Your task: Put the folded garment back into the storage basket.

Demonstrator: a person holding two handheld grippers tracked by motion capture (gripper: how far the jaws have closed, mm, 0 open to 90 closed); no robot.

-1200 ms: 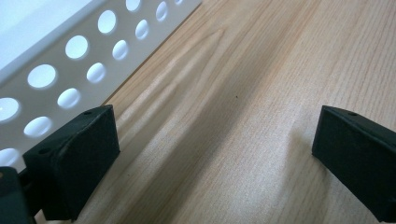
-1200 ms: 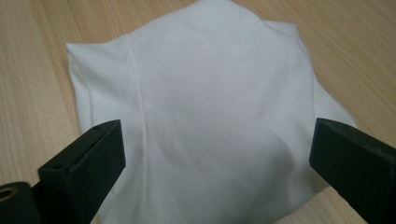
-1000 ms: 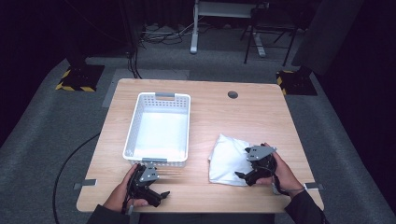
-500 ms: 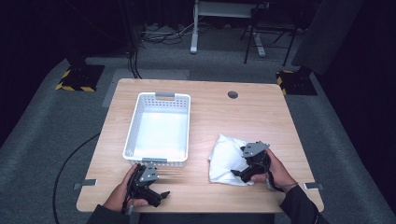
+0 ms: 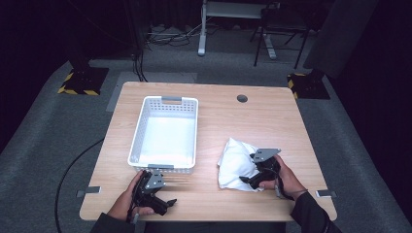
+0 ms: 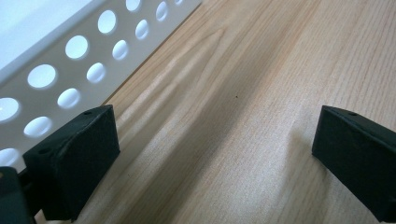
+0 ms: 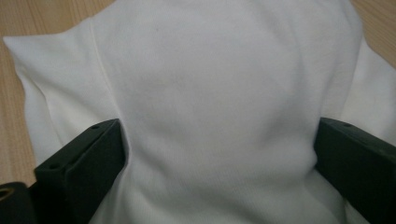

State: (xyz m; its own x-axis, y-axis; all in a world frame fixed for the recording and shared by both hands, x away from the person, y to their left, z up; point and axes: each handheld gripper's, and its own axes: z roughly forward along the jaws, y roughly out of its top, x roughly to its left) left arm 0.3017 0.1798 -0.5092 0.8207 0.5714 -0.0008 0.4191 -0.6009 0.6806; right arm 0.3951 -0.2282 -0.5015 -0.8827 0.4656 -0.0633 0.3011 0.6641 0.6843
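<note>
- A crumpled white cloth [image 5: 236, 162] is lying on the right half of the wooden surface [image 5: 272, 121], well apart from the white perforated basket [image 5: 167, 133] to its left.
- My right tool [image 5: 247, 180] is pressing into the cloth's near right edge, its grey three-cornered plate showing on top and my right hand [image 5: 282, 177] wrapping the grip behind it.
- In the right gripper view, my right tool [image 7: 219, 154] is standing with its jaws spread wide, one to each side of a rounded bulge of the cloth [image 7: 210, 93]; the fabric is touching both, yet the jaws are not drawn together on it.
- Bare wood is showing at the top corners of that view, beyond the cloth's folded edges.
- My left tool [image 5: 165, 204] is resting near the front edge of the surface, just in front of the basket's near wall, with my left hand [image 5: 128, 201] gripping it.
- In the left gripper view, my left tool [image 6: 215, 154] is gaping wide with nothing between the jaws but wood grain [image 6: 243, 93], while the basket's wall [image 6: 70, 51], dotted with round holes, is running past the left jaw.
</note>
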